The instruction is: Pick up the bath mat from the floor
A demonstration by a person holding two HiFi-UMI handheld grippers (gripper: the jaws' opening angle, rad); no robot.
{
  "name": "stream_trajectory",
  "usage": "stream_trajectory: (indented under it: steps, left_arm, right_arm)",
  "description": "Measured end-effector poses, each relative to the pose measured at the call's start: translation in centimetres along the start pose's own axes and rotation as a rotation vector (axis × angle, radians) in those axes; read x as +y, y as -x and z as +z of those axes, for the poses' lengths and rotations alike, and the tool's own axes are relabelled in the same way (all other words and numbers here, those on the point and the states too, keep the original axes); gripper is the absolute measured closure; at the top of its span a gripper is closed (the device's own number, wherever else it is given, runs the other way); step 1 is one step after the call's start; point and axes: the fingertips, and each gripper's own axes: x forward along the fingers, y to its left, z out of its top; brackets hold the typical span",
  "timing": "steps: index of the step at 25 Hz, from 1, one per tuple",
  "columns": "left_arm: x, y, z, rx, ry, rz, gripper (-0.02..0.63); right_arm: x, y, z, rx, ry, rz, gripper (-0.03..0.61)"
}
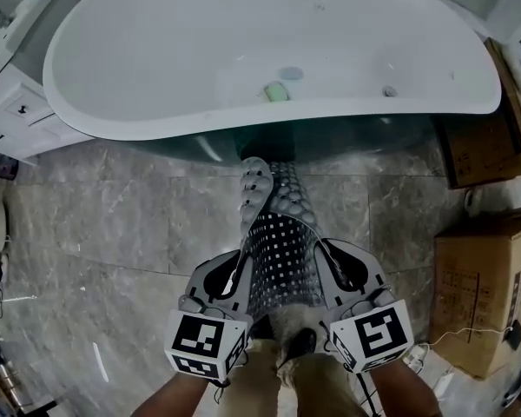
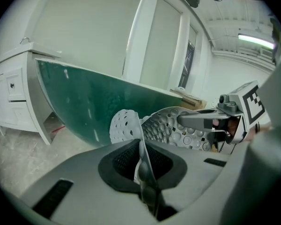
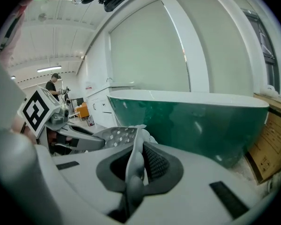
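a grey perforated bath mat (image 1: 282, 233) is pinched at its near edge: one side is clamped in the closed left gripper (image 2: 141, 159), the other in the closed right gripper (image 3: 135, 159). the rest is stretched forward above the tiled floor (image 1: 113, 224), toward the bathtub (image 1: 113, 129).

grey marbled tile floor (image 1: 113, 224), glossy, with thin joint lines. at twelve o'clock a freestanding bathtub (image 1: 78, 102) stands on it, white inside, dark green outside. at ten o'clock is a white cabinet (image 1: 17, 111) with dark handles. a cardboard box (image 1: 482, 294) sits at four o'clock, a second cardboard box (image 1: 482, 150) at two o'clock, near the tub's end.
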Motion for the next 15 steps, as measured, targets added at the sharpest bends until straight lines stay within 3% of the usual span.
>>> stream_trajectory:
  steps: [15]
  left_arm:
    - [-3.2,8.7,10.3,-0.04,-0.022,0.005,0.577]
  right_arm:
    - [2.9,6.6,11.8,-0.055,0.016,0.018,0.555]
